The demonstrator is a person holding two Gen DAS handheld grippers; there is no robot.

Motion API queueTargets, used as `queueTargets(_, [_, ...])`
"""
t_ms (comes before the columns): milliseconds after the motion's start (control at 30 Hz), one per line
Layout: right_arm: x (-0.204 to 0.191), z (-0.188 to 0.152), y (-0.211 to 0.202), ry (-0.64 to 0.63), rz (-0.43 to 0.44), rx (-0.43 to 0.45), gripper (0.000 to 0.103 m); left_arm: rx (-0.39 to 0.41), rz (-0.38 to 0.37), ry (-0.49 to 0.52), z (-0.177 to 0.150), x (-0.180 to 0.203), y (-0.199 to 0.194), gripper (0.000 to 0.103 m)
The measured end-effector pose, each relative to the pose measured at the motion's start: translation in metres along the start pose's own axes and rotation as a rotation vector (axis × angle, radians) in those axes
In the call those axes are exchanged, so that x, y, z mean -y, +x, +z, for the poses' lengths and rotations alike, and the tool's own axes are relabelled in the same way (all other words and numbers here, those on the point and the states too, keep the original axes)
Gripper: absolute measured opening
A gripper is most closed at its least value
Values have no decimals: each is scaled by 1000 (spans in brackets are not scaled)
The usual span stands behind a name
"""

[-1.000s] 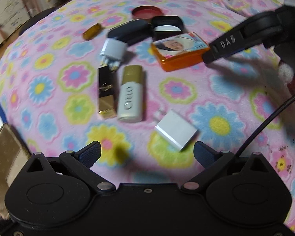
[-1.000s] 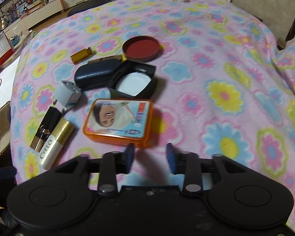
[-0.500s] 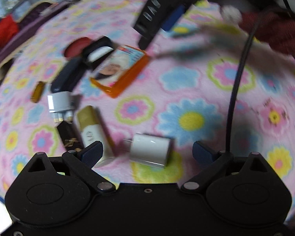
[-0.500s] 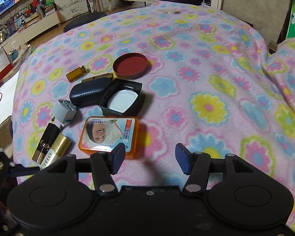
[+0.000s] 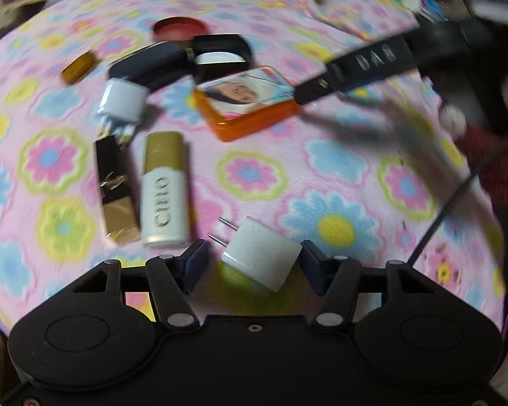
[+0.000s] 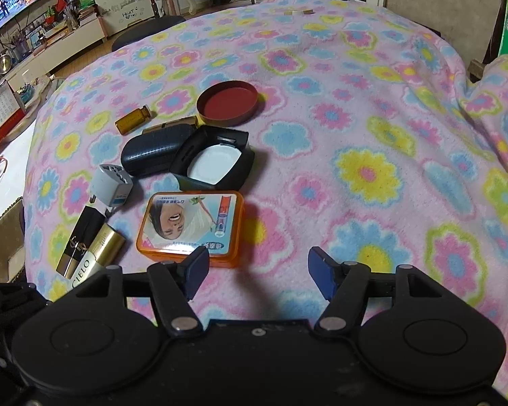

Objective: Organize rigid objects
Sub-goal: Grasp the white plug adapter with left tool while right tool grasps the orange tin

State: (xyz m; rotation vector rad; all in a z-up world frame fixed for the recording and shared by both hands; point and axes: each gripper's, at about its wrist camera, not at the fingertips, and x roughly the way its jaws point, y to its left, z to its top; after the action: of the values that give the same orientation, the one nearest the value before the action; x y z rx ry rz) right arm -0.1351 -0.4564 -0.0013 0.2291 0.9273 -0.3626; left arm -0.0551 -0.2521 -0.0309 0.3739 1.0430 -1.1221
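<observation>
Flowered pink fleece blanket (image 5: 338,155) covers the work surface in both views.

Left wrist view (blurred by motion): the left gripper (image 5: 252,257) points steeply down at a white plug adapter (image 5: 262,257), which lies tilted on the blanket with its two prongs toward the upper left. The jaws have just been closing and now flank the adapter; the right pad meets its corner, while a gap shows between the left pad and the adapter body, so it is not yet clamped. Just left of it lie a white-and-gold tube (image 5: 166,193) and a black-and-gold lipstick case (image 5: 115,186), side by side. Farther off are a white travel plug (image 5: 123,103), an orange tin (image 5: 247,101), a dark glasses case (image 5: 149,64), a black square box (image 5: 220,54), a red round lid (image 5: 179,28) and a small amber bottle (image 5: 79,67). One finger of the right gripper (image 5: 359,67) reaches in from the right, its tip by the tin's far corner.

Right wrist view: the right gripper (image 6: 258,272) hangs above the blanket (image 6: 365,176), jaws just opening, partly spread and holding nothing. The orange tin (image 6: 191,226) lies just beyond its left pad. Behind it sit the box (image 6: 216,162), glasses case (image 6: 154,150), lid (image 6: 228,103), bottle (image 6: 132,121), travel plug (image 6: 112,186), lipstick case (image 6: 81,240) and tube (image 6: 98,253).
</observation>
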Motion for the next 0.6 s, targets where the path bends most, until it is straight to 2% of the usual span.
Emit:
queueTargets(67, [-3, 0, 0, -9, 2, -1, 65, -10, -9, 7, 2, 0, -1, 68])
queueTargets(133, [-5, -1, -1, -16, 6, 3, 67, -23, -3, 67, 2, 5, -2, 77])
queueTargets(233, [-5, -1, -3, -18, 10, 9, 70, -36, 85, 193, -5, 19, -2, 78])
queueTargets(300, [-4, -1, -3, -17, 7, 10, 72, -62, 154, 278, -10, 25, 4, 78])
queueTargets(333, [-4, -1, -2, -17, 7, 9, 72, -51, 159, 318, -12, 28, 4, 78])
queueTargets(400, [-3, -1, -1, -16, 7, 7, 72, -42, 154, 370, -12, 32, 2, 73])
queueTargets(467, [-3, 0, 0, -14, 9, 6, 72, -52, 127, 409, -8, 35, 2, 63])
queueTargets(600, [-3, 0, -1, -12, 16, 9, 72, -69, 118, 455, 2, 40, 7, 55])
